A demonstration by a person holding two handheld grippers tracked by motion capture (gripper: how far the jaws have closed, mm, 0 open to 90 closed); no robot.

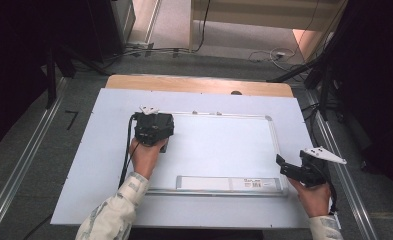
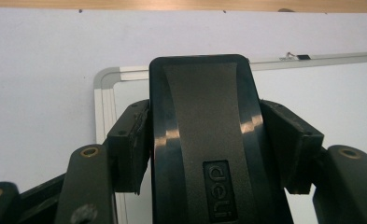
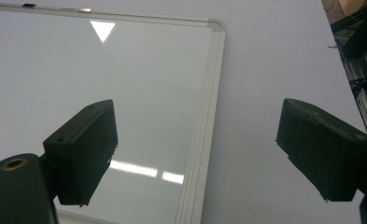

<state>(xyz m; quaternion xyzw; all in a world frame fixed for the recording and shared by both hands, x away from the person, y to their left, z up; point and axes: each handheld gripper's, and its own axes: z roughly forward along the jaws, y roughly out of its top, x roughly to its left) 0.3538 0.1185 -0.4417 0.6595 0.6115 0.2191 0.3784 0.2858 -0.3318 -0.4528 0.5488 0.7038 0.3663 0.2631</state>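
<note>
A white whiteboard [image 1: 219,145] with a silver frame lies flat on the white table top. My left gripper [image 1: 154,127] hangs over the board's near-left corner area, shut on a black "deli" board eraser [image 2: 204,140]. Its two pads press the eraser's sides, and the board's rounded corner [image 2: 104,77] shows just beyond. My right gripper [image 1: 290,159] is at the board's right edge, open, with nothing between its jaws. In the right gripper view the gap of that gripper [image 3: 195,140] straddles the board's frame [image 3: 209,93].
A pen tray [image 1: 229,183] runs along the whiteboard's near edge. The white table top [image 1: 84,175] rests on a wooden table [image 1: 199,84]. Metal rails [image 1: 19,170] flank the table on the floor, and cables [image 1: 269,54] lie beyond the far edge.
</note>
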